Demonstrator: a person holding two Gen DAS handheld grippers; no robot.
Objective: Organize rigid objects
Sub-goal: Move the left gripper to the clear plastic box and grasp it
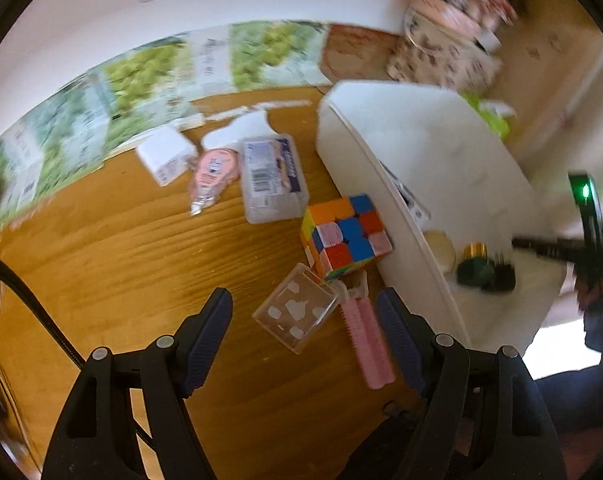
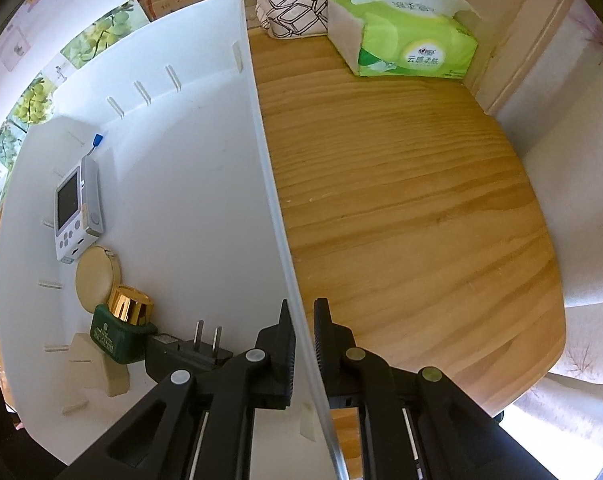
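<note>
Filling white bin [image 2: 205,128]: bottle [image 2: 119,330], plug inside | cube [image 1: 345,236], clear box [image 1: 295,312], comb beside bin are waiting | left gripper [image 1: 303,340] is hanging released; right gripper [image 2: 303,340] is clamping bin wall

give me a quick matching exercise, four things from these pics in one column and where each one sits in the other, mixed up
Things:
1. puzzle cube
2. tissue pack
3. gold-capped green jar
4. clear plastic box

Places:
A. inside the white bin, next to a black plug
B. on the wooden table, to the right of the bin in the right wrist view
C. on the table between the left gripper's open fingers
D. on the table against the bin's outer wall

Pairs: 1-D, 2-B, 3-A, 4-C
</note>
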